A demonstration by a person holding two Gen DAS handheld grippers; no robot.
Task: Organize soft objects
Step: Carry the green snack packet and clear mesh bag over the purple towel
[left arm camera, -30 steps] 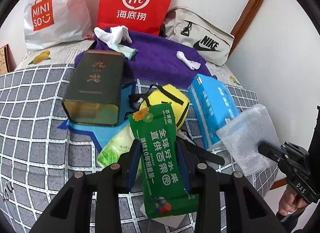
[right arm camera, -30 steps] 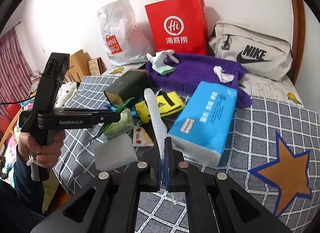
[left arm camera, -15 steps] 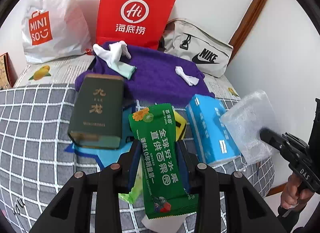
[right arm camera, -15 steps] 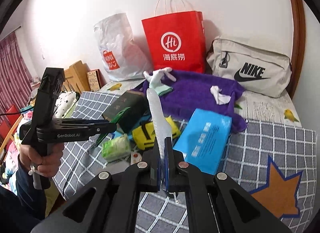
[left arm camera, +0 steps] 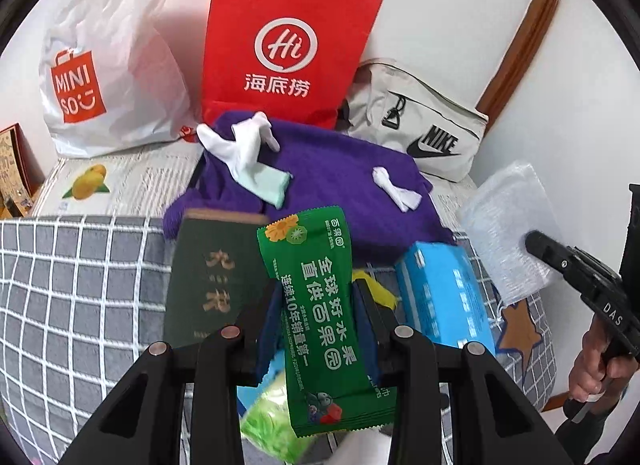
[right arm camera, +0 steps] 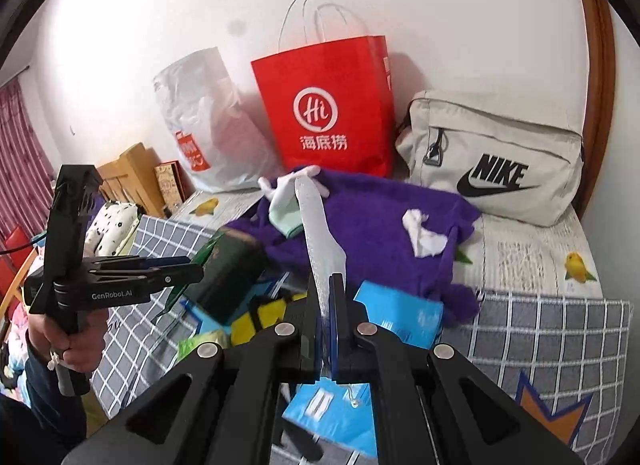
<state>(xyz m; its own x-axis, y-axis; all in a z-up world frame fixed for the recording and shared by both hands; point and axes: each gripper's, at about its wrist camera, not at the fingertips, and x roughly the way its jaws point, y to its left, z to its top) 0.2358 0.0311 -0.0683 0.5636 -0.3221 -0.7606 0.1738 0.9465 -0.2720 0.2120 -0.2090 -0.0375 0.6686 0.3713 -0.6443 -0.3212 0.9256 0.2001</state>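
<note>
My left gripper [left arm camera: 316,297] is shut on a green snack packet [left arm camera: 320,313] and holds it above the bed. My right gripper [right arm camera: 326,289] is shut on a clear plastic pouch [right arm camera: 316,225], seen edge-on; the pouch also shows in the left wrist view [left arm camera: 504,225]. On the bed lie a purple towel [left arm camera: 336,181] with white socks [left arm camera: 248,145] and a white rag [left arm camera: 394,189], a blue tissue pack [left arm camera: 444,297], a dark green box [left arm camera: 212,281], a yellow pouch [right arm camera: 268,313] and a light green packet [left arm camera: 268,421].
A red paper bag [left arm camera: 284,53], a white Miniso bag [left arm camera: 100,69] and a beige Nike bag [left arm camera: 416,125] stand against the wall at the back. The grey checked blanket [left arm camera: 80,285] covers the bed. Wooden boxes [right arm camera: 132,181] stand at the left.
Both grippers have lifted with their loads and moved toward the bags at the back; the bed items now sit lower in both views.
</note>
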